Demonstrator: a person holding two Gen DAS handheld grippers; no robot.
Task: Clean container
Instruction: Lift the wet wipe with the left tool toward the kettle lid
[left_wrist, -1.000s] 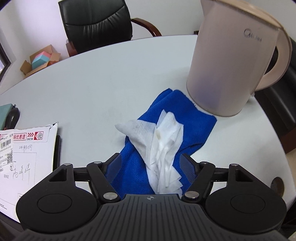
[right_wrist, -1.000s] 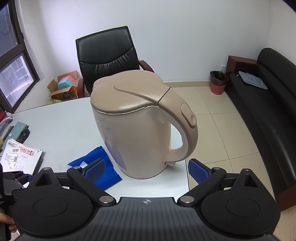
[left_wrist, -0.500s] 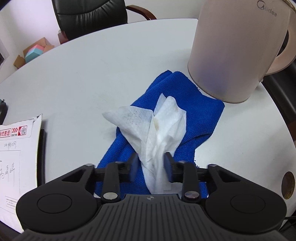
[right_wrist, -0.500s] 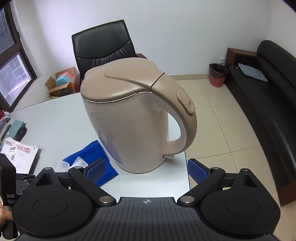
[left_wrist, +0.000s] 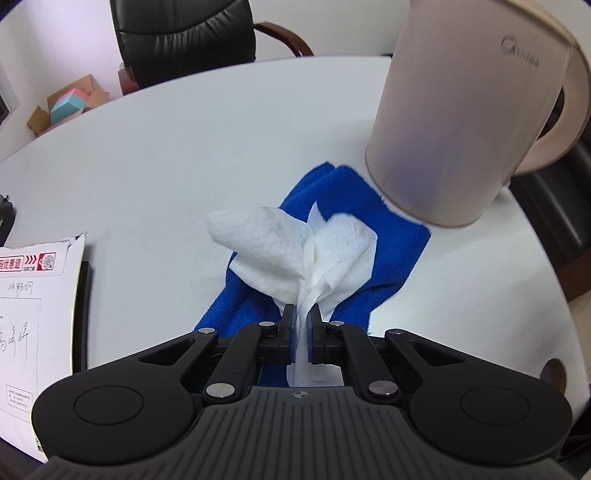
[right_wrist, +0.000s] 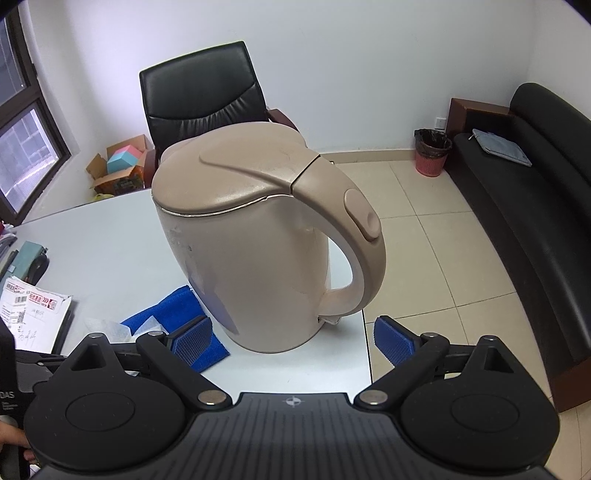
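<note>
Left tongs are clamped on a crumpled white paper tissue, held over a folded blue cloth on the grey bench. Right tongs are spread wide, empty. The beige plastic kettle is seen upright near the bench's right edge, touching the cloth.

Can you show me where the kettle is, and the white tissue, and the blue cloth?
kettle (right_wrist: 243, 258), right wrist view, on the front of its beige body.
white tissue (left_wrist: 266, 240), left wrist view, on its puffed-out left flap.
blue cloth (left_wrist: 391, 251), left wrist view, on the bare part right of the tissue.
</note>
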